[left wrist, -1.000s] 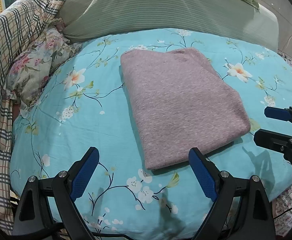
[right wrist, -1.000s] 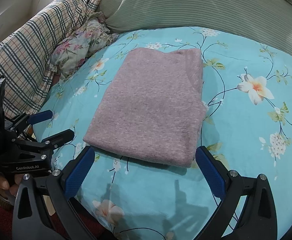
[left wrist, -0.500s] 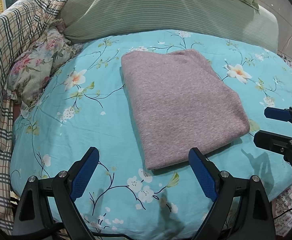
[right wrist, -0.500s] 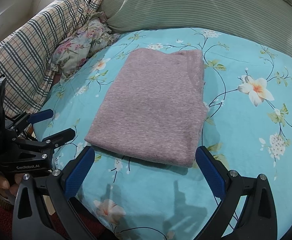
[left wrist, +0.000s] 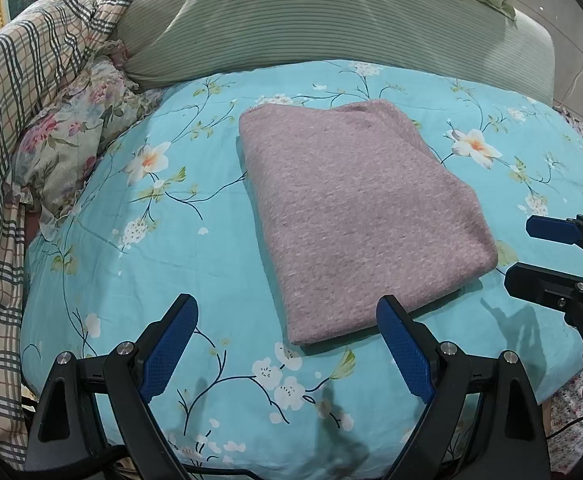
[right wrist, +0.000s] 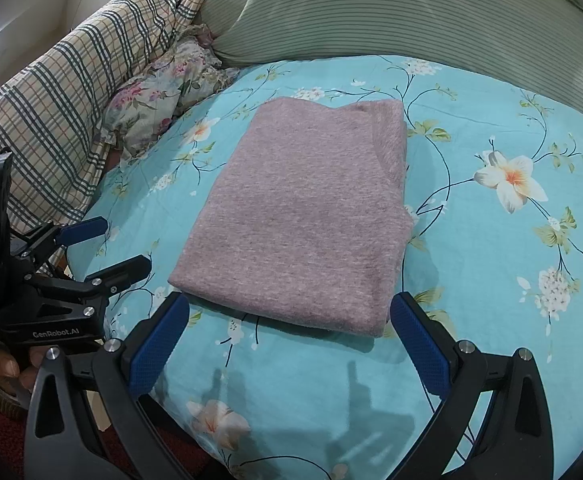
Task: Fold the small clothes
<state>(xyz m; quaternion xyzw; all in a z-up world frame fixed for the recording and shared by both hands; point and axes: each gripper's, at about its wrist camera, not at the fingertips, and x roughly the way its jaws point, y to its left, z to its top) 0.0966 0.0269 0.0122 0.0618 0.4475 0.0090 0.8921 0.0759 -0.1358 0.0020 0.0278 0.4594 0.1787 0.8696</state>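
Folded mauve knit garment (left wrist: 355,216) lay flat, centred on turquoise floral bedsheet (left wrist: 139,248). You held left tool (left wrist: 287,344) and right tool (right wrist: 289,340) wide, empty, just short of near edge; fold judged complete.

Legible text, one item: "GenRobot.AI", white lettering on the black body of the left gripper (right wrist: 103,248), seen in the right wrist view at about 8 o'clock. A second white label sits at the frame's far left edge on the same body, at about 9 o'clock; too small and cut off to read. The left wrist view shows no readable text.
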